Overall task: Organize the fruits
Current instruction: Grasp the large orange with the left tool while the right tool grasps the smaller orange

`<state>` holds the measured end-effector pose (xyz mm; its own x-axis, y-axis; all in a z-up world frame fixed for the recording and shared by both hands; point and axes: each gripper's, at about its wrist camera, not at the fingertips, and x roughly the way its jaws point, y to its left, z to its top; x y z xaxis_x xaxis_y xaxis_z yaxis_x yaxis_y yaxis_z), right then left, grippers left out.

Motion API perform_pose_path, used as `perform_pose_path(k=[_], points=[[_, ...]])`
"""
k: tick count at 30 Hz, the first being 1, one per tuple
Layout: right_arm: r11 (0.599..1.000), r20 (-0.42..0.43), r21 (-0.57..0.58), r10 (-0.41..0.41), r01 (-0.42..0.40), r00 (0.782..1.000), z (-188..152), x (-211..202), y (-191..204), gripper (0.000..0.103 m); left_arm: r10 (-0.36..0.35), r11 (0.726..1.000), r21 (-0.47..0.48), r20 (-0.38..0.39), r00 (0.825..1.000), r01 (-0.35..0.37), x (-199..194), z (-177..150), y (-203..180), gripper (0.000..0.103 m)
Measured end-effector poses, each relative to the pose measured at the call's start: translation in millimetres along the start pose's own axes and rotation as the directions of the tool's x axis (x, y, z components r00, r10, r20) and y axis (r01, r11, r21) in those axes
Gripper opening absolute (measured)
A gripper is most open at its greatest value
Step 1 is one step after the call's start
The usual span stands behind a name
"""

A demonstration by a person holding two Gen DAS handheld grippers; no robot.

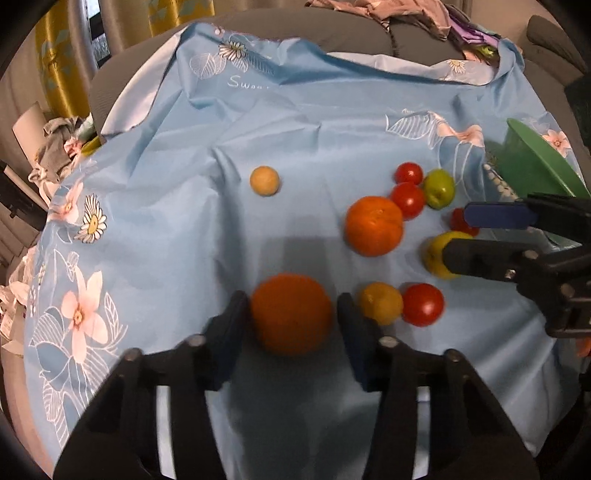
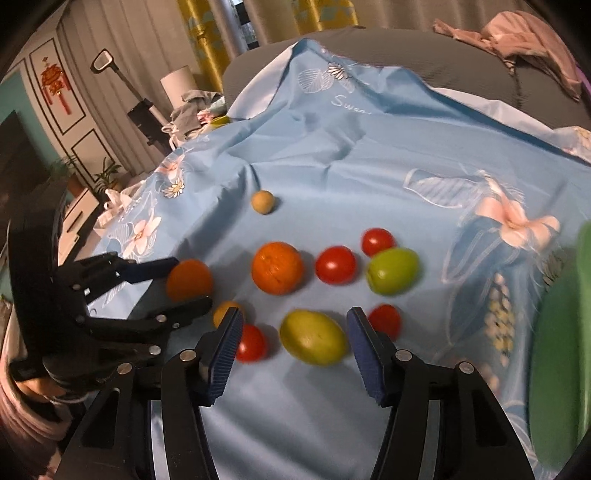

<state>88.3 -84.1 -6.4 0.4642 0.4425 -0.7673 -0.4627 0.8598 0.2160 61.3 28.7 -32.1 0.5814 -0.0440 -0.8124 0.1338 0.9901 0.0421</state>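
Fruits lie on a blue flowered cloth (image 1: 258, 129). My left gripper (image 1: 291, 321) is open with its jaws on either side of a large orange (image 1: 291, 319); it also shows in the right wrist view (image 2: 188, 282). My right gripper (image 2: 295, 328) is open around a yellow-green fruit (image 2: 314, 338), which the left wrist view shows too (image 1: 434, 254). Another orange (image 1: 373, 225), a green fruit (image 1: 439, 188), several red tomatoes (image 1: 423, 304), a small yellow fruit (image 1: 380, 302) and a pale round fruit (image 1: 264, 180) lie loose.
A green bowl (image 1: 535, 162) stands at the right edge of the cloth and shows in the right wrist view (image 2: 561, 332). Grey sofa cushions with clothes (image 1: 406, 18) rise behind. Clutter (image 1: 55, 147) sits off the left edge.
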Motion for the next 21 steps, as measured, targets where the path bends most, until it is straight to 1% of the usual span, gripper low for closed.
perform_pose_path(k=[3,5,9,11,12,14,15,18,21], points=[[1.000,-0.020,0.015,0.022,-0.022,1.000,7.7,12.6,0.6,0.059,0.003,1.000,0.031,0.006,1.000,-0.003,3.1,1.3,-1.9,0.045],[1.000,-0.032,0.017,0.021,-0.020,0.999,13.7,21.3,2.7,0.059,-0.007,0.999,0.032,0.015,1.000,0.007,3.2,0.8,-0.4,0.045],[1.000,-0.067,0.000,0.020,-0.020,0.998,22.3,39.2,10.3,0.059,-0.055,0.998,-0.021,0.046,0.997,0.056,-3.5,-1.6,8.5,0.044],[1.000,-0.081,-0.011,0.014,-0.015,0.997,24.6,46.1,13.0,0.058,-0.089,0.994,-0.056,0.055,0.994,0.092,-7.2,-3.9,15.9,0.044],[1.000,-0.091,-0.020,0.006,-0.008,0.996,26.8,51.4,14.6,0.056,-0.102,0.992,-0.067,0.058,0.993,0.106,-8.1,-4.0,16.1,0.045],[1.000,-0.108,-0.027,-0.010,0.007,0.994,29.4,59.1,15.5,0.046,-0.111,0.991,-0.074,0.065,0.992,0.116,-12.3,-3.8,16.5,0.045],[0.999,-0.115,-0.029,-0.016,0.013,0.993,30.4,62.6,15.2,0.044,-0.110,0.991,-0.073,0.069,0.992,0.115,-13.3,-3.0,15.6,0.045],[0.999,-0.108,-0.037,-0.038,0.034,0.993,32.6,62.8,15.7,0.043,-0.127,0.988,-0.083,0.075,0.989,0.133,-15.1,-0.5,16.1,0.045],[0.999,-0.082,-0.023,-0.029,0.027,0.996,31.0,52.6,14.1,0.043,-0.131,0.987,-0.081,0.083,0.988,0.137,-18.4,-0.7,16.4,0.045]])
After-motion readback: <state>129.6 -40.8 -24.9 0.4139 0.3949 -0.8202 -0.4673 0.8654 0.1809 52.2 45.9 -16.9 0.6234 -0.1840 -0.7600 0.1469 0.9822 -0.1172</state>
